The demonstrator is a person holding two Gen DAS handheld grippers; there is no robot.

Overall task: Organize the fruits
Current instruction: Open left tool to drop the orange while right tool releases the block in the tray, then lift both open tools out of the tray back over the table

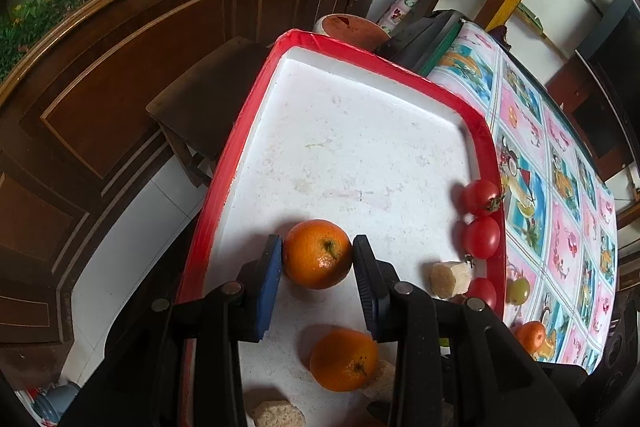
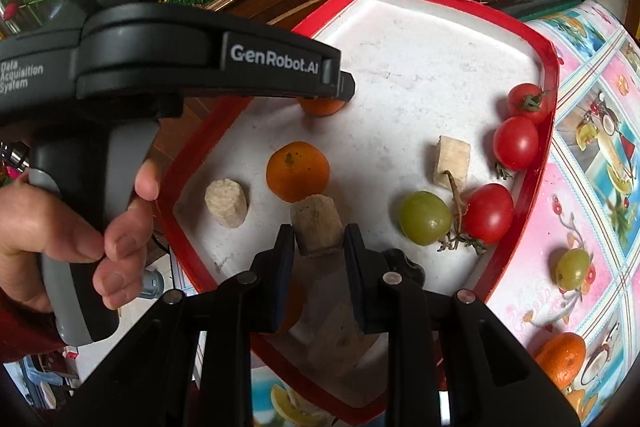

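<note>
I have an orange (image 1: 318,254) clamped between the blue pads of my left gripper (image 1: 318,251), the pads pressing its two sides so it sits stem-up and cannot roll on the white floor of the red-rimmed tray (image 1: 400,67). Its skin is bright, glossy and finely dimpled, with a short green stalk near the top. My right gripper (image 2: 319,233) is clenched on a pale, fibrous cylinder of cut stalk (image 2: 318,227), gripped across its rough sides near one end; I judge both pieces are being set down in the tray together.

Just below the left gripper, toward me, lies a second orange (image 1: 344,361), loose on the tray. To the right of the left gripper, red tomatoes (image 1: 482,237) crowd against the tray's rim, which keeps them from rolling off. Beside the right gripper, to its right, a green grape (image 2: 425,218) rests against a tomato stem. Beyond the rim, on the patterned cloth of the counter (image 2: 592,155), another grape (image 2: 573,268) and an orange (image 2: 562,361) wait, still unsorted by my reckoning.
</note>
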